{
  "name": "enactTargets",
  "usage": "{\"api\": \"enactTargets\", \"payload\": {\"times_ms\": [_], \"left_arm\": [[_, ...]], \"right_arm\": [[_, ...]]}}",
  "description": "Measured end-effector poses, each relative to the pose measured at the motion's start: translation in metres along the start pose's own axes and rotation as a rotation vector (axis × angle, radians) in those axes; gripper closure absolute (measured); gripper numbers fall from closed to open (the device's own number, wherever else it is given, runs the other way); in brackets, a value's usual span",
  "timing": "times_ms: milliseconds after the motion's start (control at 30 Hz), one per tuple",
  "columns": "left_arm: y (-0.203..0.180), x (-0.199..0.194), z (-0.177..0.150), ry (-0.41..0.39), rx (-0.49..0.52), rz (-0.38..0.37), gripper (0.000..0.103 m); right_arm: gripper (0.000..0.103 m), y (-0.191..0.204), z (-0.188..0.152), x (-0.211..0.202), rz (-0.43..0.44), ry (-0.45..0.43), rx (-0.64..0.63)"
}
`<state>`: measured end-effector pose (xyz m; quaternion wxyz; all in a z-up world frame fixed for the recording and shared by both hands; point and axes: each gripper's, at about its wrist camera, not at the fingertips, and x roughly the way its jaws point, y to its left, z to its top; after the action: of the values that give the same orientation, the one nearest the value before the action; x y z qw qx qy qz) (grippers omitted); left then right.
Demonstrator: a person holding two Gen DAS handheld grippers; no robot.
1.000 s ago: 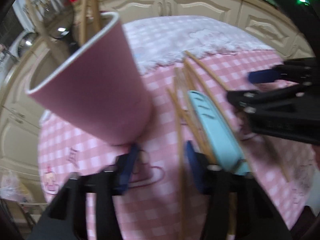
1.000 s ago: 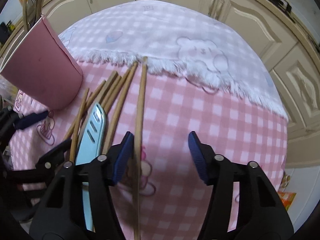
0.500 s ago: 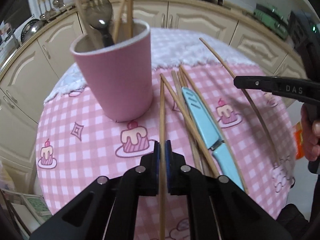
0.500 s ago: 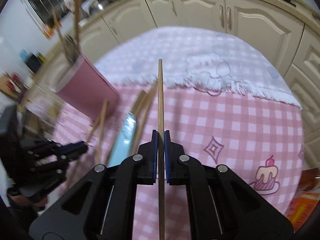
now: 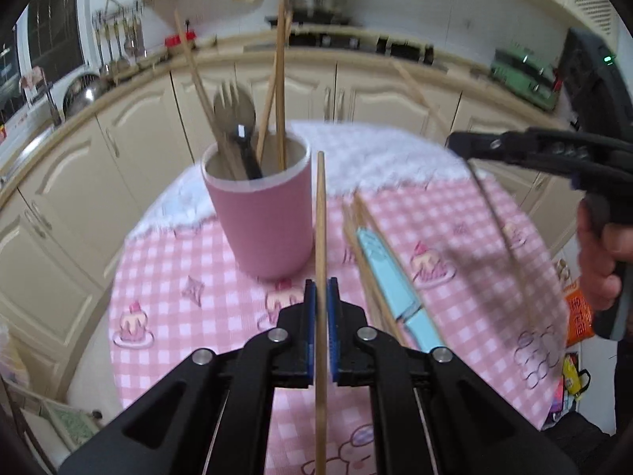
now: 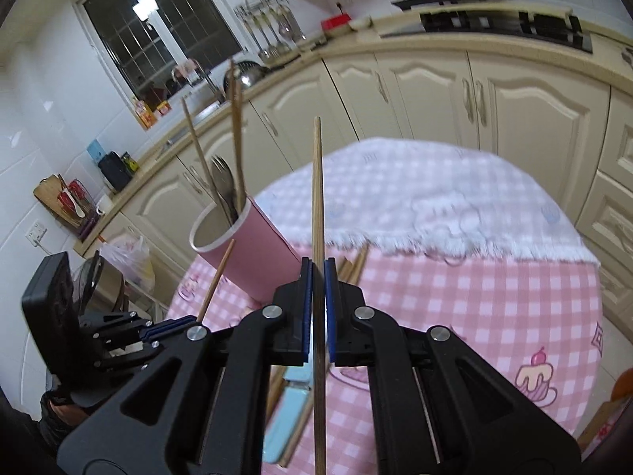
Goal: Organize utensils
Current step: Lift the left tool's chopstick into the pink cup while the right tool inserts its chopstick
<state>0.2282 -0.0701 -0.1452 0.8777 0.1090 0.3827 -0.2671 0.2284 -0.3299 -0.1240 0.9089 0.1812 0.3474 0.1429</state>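
Pinching a long wooden chopstick (image 5: 320, 237) between its blue pads, the left gripper (image 5: 321, 304) was held above the round table with a pink checked cloth (image 5: 166, 277), the stick's tip just right of the pink cylindrical cup (image 5: 265, 221). The right gripper (image 6: 318, 297) was pressed together on a second wooden chopstick (image 6: 317, 198), raised clear of the cloth. That cup held chopsticks and a metal fork (image 5: 231, 107). Loose wooden chopsticks (image 5: 364, 253) and a light-blue sheathed knife (image 5: 389, 273) lay touching on the cloth.

The cup (image 5: 266, 219) stands on the desk (image 5: 166, 301); right of it lie chopsticks (image 5: 362, 253) beside a knife (image 5: 389, 277); a fork (image 5: 233, 109) stands inside it.
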Motion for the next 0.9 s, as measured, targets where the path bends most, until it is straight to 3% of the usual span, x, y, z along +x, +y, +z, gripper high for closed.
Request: {"api": "enactTargets", "payload": {"times_ms": [567, 733, 900], "left_arm": [[0.053, -0.078, 0.096, -0.487, -0.179, 0.013, 0.098], [0.057, -0.082, 0.125, -0.614, -0.198, 0.019, 0.098], [0.060, -0.073, 0.144, -0.687, -0.218, 0.030, 0.098]], "right_arm": [[0.097, 0.080, 0.088, -0.018, 0.134, -0.276, -0.160], [0.097, 0.102, 0.114, -0.005, 0.155, -0.343, -0.193], [0.096, 0.110, 0.127, 0.009, 0.157, -0.408, -0.198]]}}
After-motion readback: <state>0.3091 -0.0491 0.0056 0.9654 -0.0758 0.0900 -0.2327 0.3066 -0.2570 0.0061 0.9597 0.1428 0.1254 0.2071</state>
